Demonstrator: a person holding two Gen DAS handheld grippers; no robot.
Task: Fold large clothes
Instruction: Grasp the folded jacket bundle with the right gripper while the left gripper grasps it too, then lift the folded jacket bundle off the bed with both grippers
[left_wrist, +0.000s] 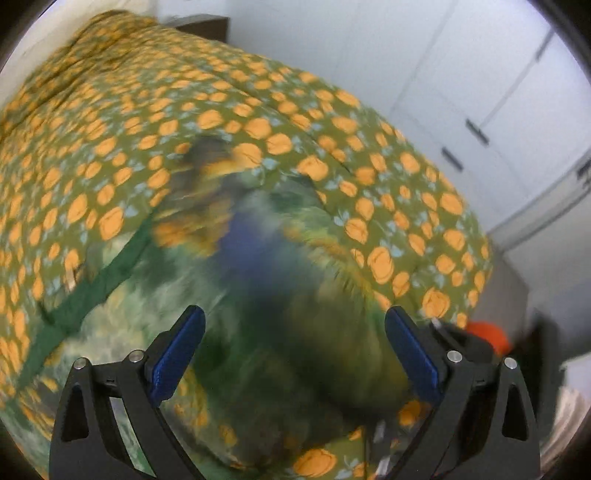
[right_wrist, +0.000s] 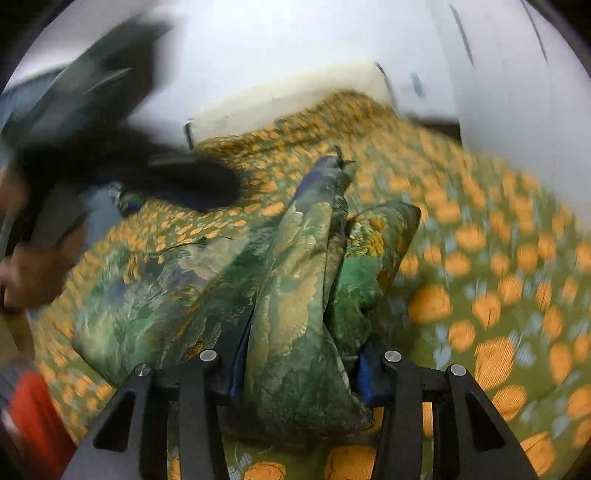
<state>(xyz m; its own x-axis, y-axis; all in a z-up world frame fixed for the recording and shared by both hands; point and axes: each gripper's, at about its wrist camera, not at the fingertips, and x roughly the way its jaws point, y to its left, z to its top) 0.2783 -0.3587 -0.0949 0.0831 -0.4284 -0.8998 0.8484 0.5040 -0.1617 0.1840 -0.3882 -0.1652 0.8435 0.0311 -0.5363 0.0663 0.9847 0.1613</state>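
Note:
A large green garment (right_wrist: 295, 295) with a gold and blue leaf print lies bunched on a bed cover (right_wrist: 480, 295) of olive cloth with orange fruit. My right gripper (right_wrist: 301, 365) is shut on an upright fold of the garment, and the cloth fills the gap between its blue pads (right_wrist: 365, 369). My left gripper (left_wrist: 293, 314) is open above the garment (left_wrist: 258, 295), which is blurred here, and nothing is held between its blue pads (left_wrist: 177, 354). At the upper left of the right wrist view, the left gripper (right_wrist: 129, 166) is a dark blur over the bed, with a hand (right_wrist: 37, 266) below it.
The bed cover (left_wrist: 258, 129) spreads wide around the garment. White wardrobe doors (left_wrist: 480, 110) stand to the right of the bed. An orange object (left_wrist: 487, 332) sits by the bed's edge. A cream headboard (right_wrist: 295, 96) is at the far end, and something red (right_wrist: 33, 413) is at the lower left.

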